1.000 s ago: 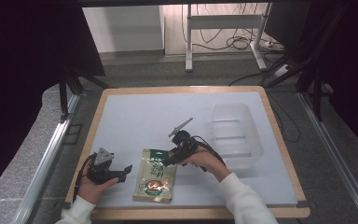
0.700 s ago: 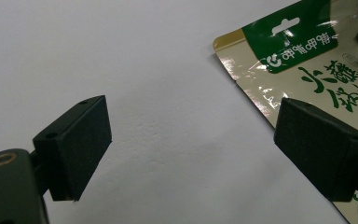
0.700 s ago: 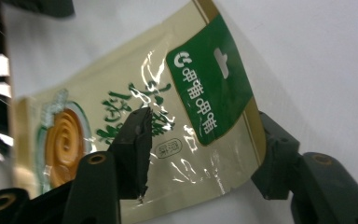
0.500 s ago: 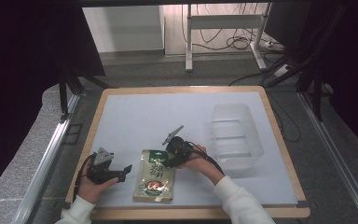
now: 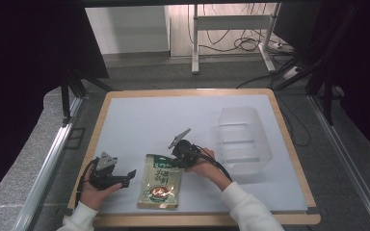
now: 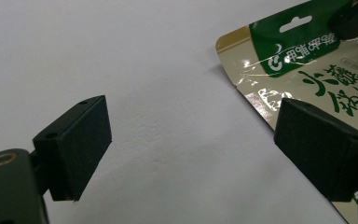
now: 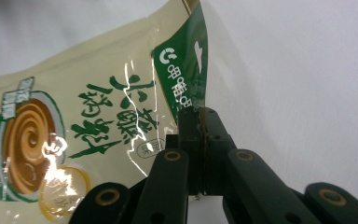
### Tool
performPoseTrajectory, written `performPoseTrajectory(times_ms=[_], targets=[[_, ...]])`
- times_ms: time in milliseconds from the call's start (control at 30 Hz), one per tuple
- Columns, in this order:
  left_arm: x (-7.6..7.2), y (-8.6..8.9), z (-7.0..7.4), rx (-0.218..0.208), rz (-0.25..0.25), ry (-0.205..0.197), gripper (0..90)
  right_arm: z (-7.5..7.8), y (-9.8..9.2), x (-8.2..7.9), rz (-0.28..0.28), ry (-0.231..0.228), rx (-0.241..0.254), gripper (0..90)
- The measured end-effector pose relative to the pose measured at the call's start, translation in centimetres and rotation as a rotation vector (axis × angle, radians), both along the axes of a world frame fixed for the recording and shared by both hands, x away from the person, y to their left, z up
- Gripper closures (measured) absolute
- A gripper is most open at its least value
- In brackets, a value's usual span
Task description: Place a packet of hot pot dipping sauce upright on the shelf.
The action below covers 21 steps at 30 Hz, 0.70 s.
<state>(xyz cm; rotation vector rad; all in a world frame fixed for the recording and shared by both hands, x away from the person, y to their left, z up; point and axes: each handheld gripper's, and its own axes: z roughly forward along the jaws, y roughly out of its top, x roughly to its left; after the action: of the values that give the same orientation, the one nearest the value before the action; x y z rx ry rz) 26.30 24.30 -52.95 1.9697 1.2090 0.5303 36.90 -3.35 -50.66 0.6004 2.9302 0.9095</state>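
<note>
The packet (image 5: 160, 181) lay flat on the white worktop (image 5: 139, 125), between the two hands and near the front edge. It looked light, thin and floppy, with a shiny, slippery skin that creased easily. The right gripper (image 7: 200, 122) had just been closing, and its fingers (image 7: 189, 140) were pinching the green top edge of the packet. That sealed strip was probably the best place to hold, since it was flat and stiffer than the soft middle. Lifted from there, the packet would likely hang down and swing. The left gripper (image 6: 193, 140) sat beside the packet with its fingers (image 6: 81, 140) spread wide, holding nothing. A clear tub (image 5: 243, 139) stood well apart on the right.
</note>
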Motion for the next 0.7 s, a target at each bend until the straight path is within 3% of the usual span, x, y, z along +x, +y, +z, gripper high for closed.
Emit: performPoseTrajectory(times_ms=[267,500,700], targets=[[0.0,-0.1,-0.1,0.005,0.001,0.001,10.9,1.6,-0.1,-0.5,0.021,-0.044,0.035,88.9],[0.0,0.0,-0.1,0.004,0.002,0.0,10.9,4.6,-0.9,-1.3,0.039,-0.097,0.092,89.1],[0.0,-0.1,-0.1,0.002,0.005,-0.001,10.9,6.1,-1.6,-1.7,0.048,-0.122,0.121,89.1]])
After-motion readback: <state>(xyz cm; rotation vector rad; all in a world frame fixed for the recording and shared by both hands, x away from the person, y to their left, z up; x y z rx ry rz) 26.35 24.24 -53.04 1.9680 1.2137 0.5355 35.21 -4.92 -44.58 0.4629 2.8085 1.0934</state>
